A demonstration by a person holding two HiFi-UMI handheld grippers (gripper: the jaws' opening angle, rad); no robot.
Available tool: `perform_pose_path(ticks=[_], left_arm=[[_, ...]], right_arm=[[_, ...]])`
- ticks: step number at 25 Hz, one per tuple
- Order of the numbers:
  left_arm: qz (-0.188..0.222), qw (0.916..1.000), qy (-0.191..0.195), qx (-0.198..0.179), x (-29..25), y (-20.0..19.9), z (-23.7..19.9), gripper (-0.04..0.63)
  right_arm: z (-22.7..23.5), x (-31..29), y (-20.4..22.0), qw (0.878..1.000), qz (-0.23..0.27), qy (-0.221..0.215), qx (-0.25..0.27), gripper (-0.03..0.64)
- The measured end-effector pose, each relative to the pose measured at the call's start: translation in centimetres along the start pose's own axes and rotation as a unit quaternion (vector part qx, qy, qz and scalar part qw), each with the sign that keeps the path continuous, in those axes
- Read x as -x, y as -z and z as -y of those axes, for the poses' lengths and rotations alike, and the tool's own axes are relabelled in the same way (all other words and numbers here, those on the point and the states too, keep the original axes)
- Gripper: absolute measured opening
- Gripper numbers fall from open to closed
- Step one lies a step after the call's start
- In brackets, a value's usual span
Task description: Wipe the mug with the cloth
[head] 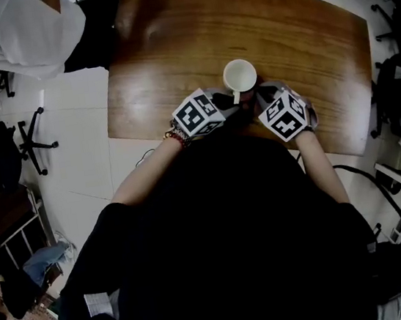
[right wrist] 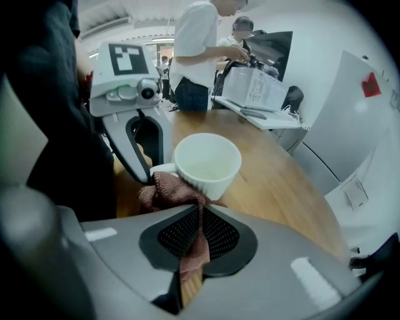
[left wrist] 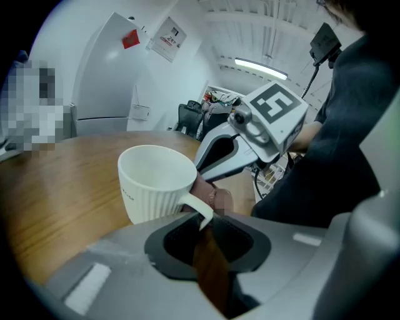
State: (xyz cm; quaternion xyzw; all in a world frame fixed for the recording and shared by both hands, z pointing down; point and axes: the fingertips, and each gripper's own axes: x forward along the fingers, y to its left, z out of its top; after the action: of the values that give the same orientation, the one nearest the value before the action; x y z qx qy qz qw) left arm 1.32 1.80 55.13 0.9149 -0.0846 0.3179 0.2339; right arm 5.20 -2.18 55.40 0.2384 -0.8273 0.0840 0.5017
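Observation:
A white ribbed mug (head: 240,76) stands upright on the wooden table (head: 169,41), near its front edge. In the left gripper view the mug (left wrist: 156,181) is close in front, and my left gripper (left wrist: 203,222) is shut on its handle (left wrist: 199,209). My right gripper (right wrist: 199,215) is shut on a reddish-brown cloth (right wrist: 172,190). The cloth bunches against the mug (right wrist: 206,162) beside the handle. In the head view both grippers meet just below the mug, the left gripper (head: 230,108) and the right gripper (head: 260,101). The mug's inside looks empty.
A person in a white shirt (head: 12,34) stands off the table's far left corner, also seen behind the table as a person (right wrist: 200,44). A box with papers (right wrist: 256,87) lies on the table's far side. Office chairs (head: 31,139) and cables (head: 375,190) are on the floor.

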Motion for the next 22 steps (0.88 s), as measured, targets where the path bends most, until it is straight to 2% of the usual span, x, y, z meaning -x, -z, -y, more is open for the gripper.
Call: perform_pose_path(ticks=[7,13,22], left_arm=[[-0.008,0.9996,-0.027,-0.007,1.2,1.1,-0.8,0.068],[-0.011,0.9984,-0.055,0.000,2.3,1.9,-1.7,0.071],[-0.028,0.9979,-0.057,-0.008,2.2,1.7,-1.8,0.063]], right_arm=[[1.8,3.3,-1.6,0.999,0.034,0.029,0.007,0.021],[0.9,1.5,-2.5,0.999,0.035,0.008,0.024,0.022],[0.3,-3.1,-1.0,1.000,-0.002,-0.018,0.022,0.021]])
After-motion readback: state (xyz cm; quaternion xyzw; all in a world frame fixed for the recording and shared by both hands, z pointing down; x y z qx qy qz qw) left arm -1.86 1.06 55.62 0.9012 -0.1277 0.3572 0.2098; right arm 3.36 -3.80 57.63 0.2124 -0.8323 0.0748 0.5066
